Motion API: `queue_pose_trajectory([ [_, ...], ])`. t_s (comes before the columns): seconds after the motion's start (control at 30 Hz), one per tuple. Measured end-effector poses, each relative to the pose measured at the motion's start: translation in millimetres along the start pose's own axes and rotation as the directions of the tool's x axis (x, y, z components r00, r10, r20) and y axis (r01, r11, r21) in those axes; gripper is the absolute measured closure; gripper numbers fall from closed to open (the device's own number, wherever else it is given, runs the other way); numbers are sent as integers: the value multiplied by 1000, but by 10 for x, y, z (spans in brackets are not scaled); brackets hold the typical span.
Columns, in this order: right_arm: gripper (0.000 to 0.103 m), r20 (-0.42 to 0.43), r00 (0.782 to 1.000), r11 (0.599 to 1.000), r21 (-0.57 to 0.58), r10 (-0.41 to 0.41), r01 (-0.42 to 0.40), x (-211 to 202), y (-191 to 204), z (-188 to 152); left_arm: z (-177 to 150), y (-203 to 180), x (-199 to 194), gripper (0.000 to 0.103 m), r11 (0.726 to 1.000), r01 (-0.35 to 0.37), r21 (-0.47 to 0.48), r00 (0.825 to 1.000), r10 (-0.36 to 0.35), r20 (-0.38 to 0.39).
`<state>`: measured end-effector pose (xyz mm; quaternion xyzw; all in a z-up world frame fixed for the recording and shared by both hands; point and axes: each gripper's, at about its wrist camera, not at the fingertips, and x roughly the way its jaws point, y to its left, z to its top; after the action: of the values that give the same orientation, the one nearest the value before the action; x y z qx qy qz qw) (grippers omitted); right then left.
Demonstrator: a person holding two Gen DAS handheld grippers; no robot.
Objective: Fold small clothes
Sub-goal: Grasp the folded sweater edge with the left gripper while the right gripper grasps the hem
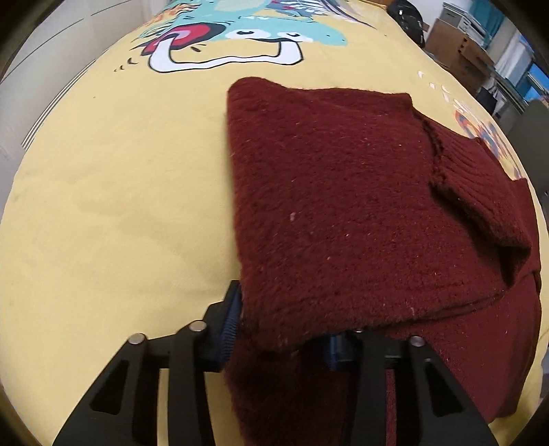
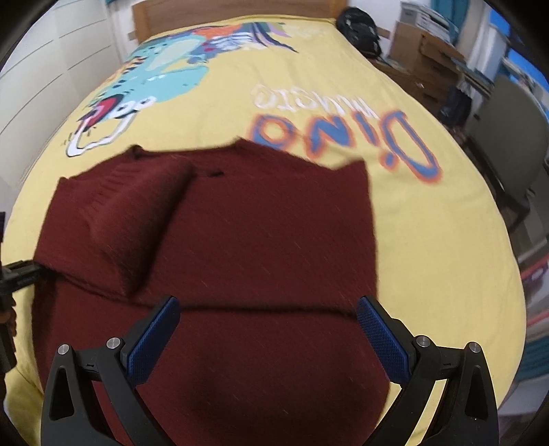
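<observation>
Blue ribbed pads (image 1: 230, 326) of the left tongs (image 1: 281, 329) pinch a folded layer of the dark red knit sweater (image 1: 343, 206); the fabric drapes over the far pad, so only the near one shows plainly, and the tongs are clenched on the cloth. In the right wrist view the right tongs (image 2: 267, 329) stand released, their blue pads (image 2: 154, 339) wide apart above the sweater's (image 2: 257, 240) near part, apparently not touching it, though motion blur makes that hard to judge. At that view's left border the left tongs (image 2: 20, 278) appear as a dark shape meeting the garment's left edge. The sweater lies folded on the yellow bedspread (image 1: 120, 206), toward the near end of the bed, with a ribbed sleeve (image 2: 116, 219) folded across its left half. Beyond it the bedspread (image 2: 429, 257) carries a teal dinosaur print (image 2: 161, 82) and blue-orange lettering (image 2: 343, 137). Past the bed's far right corner stand cardboard boxes (image 2: 425, 51) and a black bag (image 2: 358, 27).
</observation>
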<state>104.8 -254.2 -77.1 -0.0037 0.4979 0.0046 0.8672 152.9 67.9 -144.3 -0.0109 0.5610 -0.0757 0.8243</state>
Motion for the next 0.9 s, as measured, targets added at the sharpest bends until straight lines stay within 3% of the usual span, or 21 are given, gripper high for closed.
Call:
queue_pose_trajectory([
  [0.1,1,12,1000,998,-56,20,-19,7,252,189,22,-7,-6,84,1000,24,-5,1000,-24,-3],
  [0.2,1,23,999,985,-170,22,-18,67,657,395,97,24,9,89,999,33,-10,999,-33,-5],
  [0.33,1,-2,1000,957,-287,31,-30,236,1148,576,168,70,28,91,999,34,2,999,-34,-9],
  [0.5,1,-66,998,888,-457,11,-40,630,1805,642,179,107,71,91,999,37,-2,999,-37,-31],
  [0.7,4,-141,989,861,-507,-44,-34,1094,2027,583,213,47,110,91,999,40,9,999,-40,-31],
  [0.77,12,-146,988,867,-497,-42,-36,1152,1999,581,216,54,119,91,999,44,7,999,-44,-30],
  [0.8,34,-141,989,871,-490,-32,-42,1142,1973,588,222,58,123,91,999,46,6,998,-46,-30],
  [0.83,68,-133,991,876,-481,-23,-44,1107,1930,606,184,52,133,91,999,48,6,998,-48,-30],
  [0.9,86,-118,993,900,-433,5,-56,998,1783,668,184,53,137,91,999,52,8,998,-51,-31],
])
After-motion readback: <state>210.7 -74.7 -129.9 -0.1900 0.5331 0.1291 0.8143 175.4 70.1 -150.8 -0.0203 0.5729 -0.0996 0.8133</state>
